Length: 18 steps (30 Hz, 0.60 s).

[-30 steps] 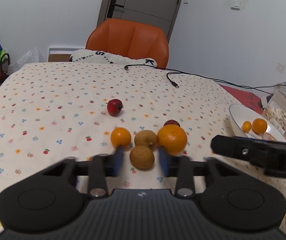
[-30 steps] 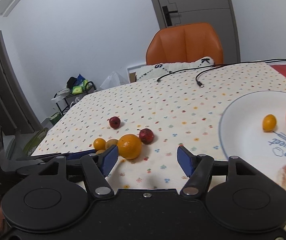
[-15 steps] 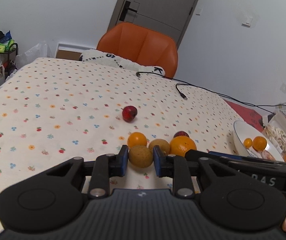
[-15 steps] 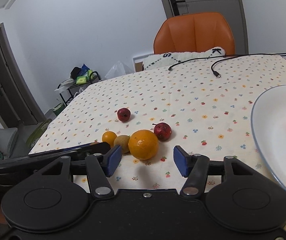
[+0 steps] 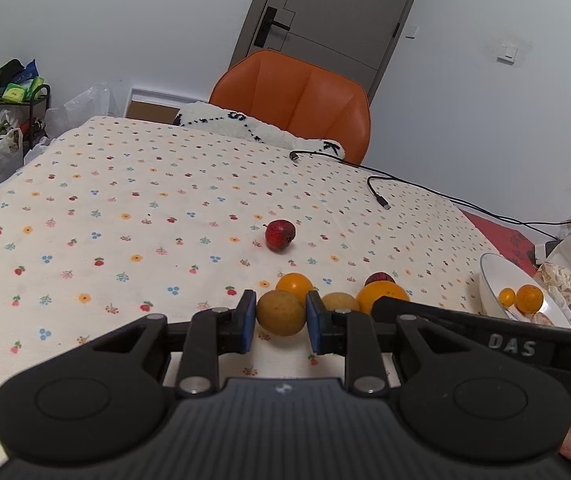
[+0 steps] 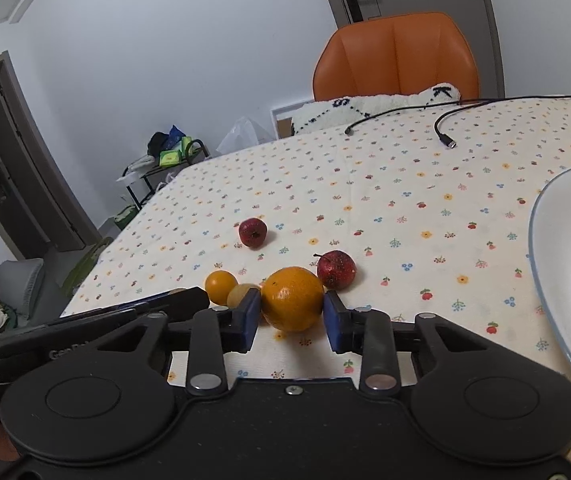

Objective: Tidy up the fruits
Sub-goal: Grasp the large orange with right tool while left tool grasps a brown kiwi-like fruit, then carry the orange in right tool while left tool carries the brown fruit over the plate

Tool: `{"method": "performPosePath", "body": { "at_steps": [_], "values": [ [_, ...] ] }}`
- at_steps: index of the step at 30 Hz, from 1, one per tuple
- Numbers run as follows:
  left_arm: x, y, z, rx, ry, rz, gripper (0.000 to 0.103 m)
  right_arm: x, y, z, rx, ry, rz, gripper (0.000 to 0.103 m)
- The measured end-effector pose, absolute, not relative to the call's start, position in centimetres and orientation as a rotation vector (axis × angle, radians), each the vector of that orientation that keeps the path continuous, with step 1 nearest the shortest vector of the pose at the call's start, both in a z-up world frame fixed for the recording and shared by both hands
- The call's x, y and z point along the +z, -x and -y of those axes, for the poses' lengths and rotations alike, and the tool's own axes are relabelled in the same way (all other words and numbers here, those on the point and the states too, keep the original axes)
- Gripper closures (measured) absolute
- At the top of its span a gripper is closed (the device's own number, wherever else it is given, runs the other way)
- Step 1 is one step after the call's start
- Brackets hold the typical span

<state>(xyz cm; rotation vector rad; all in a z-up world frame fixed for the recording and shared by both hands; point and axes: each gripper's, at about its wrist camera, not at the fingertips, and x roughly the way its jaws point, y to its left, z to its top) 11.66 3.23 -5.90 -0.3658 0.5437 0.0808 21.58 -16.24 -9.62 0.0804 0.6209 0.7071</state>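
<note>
While two small citrus [image 5: 523, 299] already sit in the plate [image 5: 489, 276], my left tongs [image 5: 278, 322] clamp a brown fruit [image 5: 280, 312], my right tongs [image 6: 292, 314] the big orange [image 6: 292, 298]; four fruits wait.

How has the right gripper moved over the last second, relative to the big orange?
Yes. The right gripper has shifted left, away from the white plate, and its fingers have narrowed around the big orange, which sits on the tablecloth.

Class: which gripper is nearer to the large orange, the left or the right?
Right. The right gripper has its fingers on either side of the large orange. The left gripper is one fruit over, closed around the brown round fruit.
</note>
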Motion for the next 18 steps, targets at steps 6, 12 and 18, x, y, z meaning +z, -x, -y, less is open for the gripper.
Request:
{"method": "performPosePath", "body": {
  "at_steps": [6,12,18],
  "values": [
    [-5.0,-11.3,-2.6,0.077,0.356,-0.532,0.078,-8.7,-20.7,17.7,0.701,-0.091,-0.584,0.071],
    [-3.5,-10.9,-1.7,0.058,0.334,-0.509,0.078,-7.6,-20.2,19.2,0.684,-0.112,-0.546,0.071],
    [-2.3,-10.6,-0.3,0.032,0.311,-0.488,0.078,-6.8,-19.6,20.7,0.67,-0.126,-0.518,0.071]
  ]
}}
